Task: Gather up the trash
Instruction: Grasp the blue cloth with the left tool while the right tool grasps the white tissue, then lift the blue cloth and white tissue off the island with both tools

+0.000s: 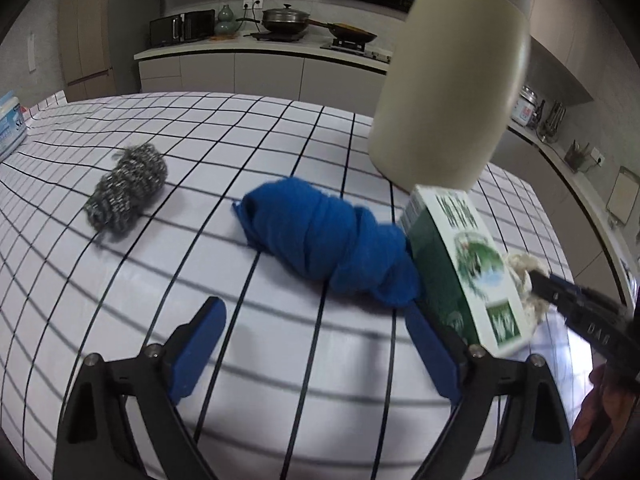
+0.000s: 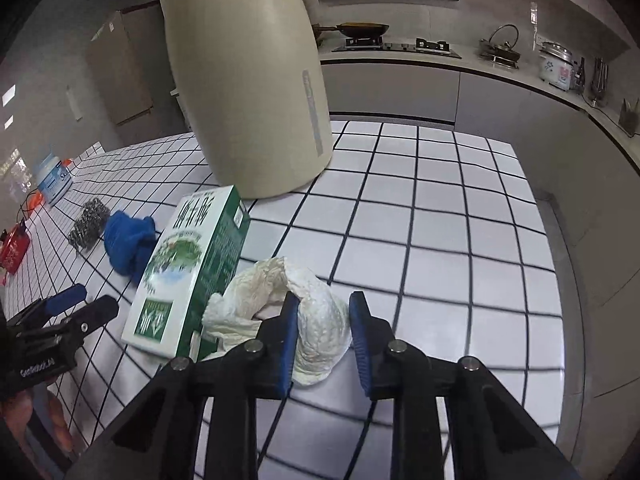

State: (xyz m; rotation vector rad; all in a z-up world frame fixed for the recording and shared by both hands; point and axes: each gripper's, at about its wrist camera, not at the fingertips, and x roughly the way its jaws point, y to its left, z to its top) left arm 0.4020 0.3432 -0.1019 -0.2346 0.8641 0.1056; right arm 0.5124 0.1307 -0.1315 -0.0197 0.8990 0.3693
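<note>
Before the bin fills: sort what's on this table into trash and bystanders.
Trash:
- crumpled tissue, between the right gripper jaws
- green carton, lying flat, likely empty

Bystanders:
- blue cloth
- steel scourer
- beige bin
- wipes pack
- red item

Indoor light, moderate and even, from overhead; soft shadows under the blue cloth and steel scourer. Strong fisheye bending of the grid tablecloth, dark vignette at corners. Green carton slightly motion-blurred; mild glare on white squares in the right wrist view.
</note>
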